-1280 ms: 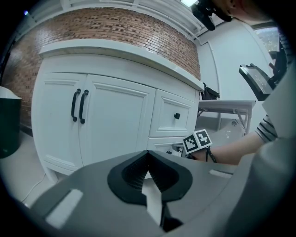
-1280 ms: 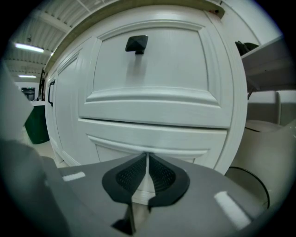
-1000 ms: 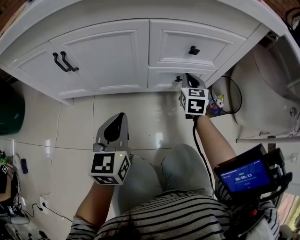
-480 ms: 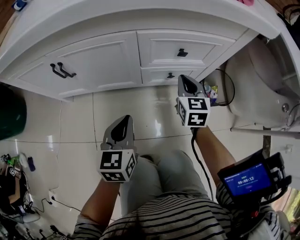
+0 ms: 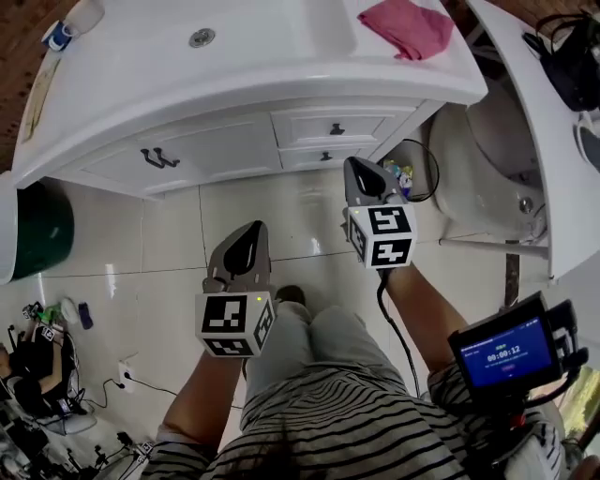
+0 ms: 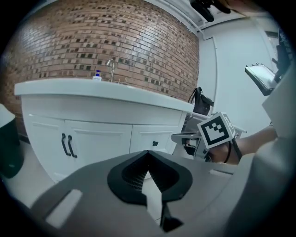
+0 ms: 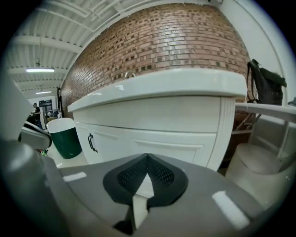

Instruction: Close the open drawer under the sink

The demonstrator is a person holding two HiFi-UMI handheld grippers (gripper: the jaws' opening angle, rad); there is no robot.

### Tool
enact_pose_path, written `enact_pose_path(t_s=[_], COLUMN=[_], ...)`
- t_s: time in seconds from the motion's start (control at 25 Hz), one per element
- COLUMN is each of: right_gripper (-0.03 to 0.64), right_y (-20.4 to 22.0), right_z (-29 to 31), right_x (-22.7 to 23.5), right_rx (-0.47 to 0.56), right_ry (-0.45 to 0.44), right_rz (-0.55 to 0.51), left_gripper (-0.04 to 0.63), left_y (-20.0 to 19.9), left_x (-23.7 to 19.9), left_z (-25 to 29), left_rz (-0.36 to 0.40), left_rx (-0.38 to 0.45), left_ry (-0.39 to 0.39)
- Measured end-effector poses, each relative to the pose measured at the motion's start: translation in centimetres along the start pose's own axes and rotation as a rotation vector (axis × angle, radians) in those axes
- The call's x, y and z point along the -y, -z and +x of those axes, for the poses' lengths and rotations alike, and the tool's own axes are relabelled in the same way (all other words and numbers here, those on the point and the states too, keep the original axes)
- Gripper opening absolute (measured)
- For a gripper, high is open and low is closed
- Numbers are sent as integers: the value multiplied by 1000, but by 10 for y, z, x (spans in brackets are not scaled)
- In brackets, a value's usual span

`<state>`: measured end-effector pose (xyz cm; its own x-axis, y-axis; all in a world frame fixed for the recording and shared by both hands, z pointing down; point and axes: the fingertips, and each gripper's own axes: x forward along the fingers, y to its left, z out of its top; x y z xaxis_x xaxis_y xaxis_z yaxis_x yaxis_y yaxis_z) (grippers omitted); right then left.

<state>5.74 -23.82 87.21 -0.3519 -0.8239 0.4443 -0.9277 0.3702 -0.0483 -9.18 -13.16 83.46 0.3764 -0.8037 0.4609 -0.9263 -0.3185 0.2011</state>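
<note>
- Left claw point(image 5: 247, 234): clenched, tips meeting, nothing between them. The left gripper view point(image 6: 148, 153) shows only tile through the gap.
- Right claw point(image 5: 362, 171): clenched too and empty point(image 7: 147, 157).
- Both claws hover over the tiled floor point(image 5: 281, 211) in front of the vanity point(image 5: 216, 141), touching nothing. The right one is nearer the cabinet face; the left is further back, near the person's knees.
- Lower drawer point(image 5: 325, 157): right-hand stack of the vanity, under the upper drawer point(image 5: 336, 129). Its front looks flush with the cabinet face, as does the upper one. The right claw points roughly at this stack but is clear of it.
- Double doors with two dark handles point(image 5: 159, 157) sit left of the drawers, shut.
- White worktop point(image 5: 141, 70) has the sink point(image 5: 234, 33) in it and a pink cloth point(image 5: 405, 24) at its right end.
- Green bin point(image 5: 37, 230) stands left of the vanity, toilet point(image 5: 478, 173) on the right.
</note>
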Motion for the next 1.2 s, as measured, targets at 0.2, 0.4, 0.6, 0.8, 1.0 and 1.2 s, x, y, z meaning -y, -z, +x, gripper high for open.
enact_pose_path(t_s=[0.2,0.4,0.6,0.8,1.0,1.2], right_gripper=[2,2,2,2,2,2], right_y=[-64,-118,-156,-177,-153,-141], right_z=[-64,-131,-205,-284,-332,-372], right_x=[-21,-37,-59,-73,-79,-102], right_rx=[-28,-18,6,24,-3,7], right_ry=[-47,-119,-217,-216,-223,-212], right_rz=[-10,21,0,-3,72,57], left_gripper=[15,15,15,15,15,15], left_y=[-73,-128,-162,-187,-177,-173], left_x=[26,57,95,112,113,101], left_z=[-52,-98,-152,-220,-263,-290], left_rz=[27,19,59,69,48,37], left_rx=[8,21,43,97,103,117], left_ry=[6,-16,-45,-76,-130,-145])
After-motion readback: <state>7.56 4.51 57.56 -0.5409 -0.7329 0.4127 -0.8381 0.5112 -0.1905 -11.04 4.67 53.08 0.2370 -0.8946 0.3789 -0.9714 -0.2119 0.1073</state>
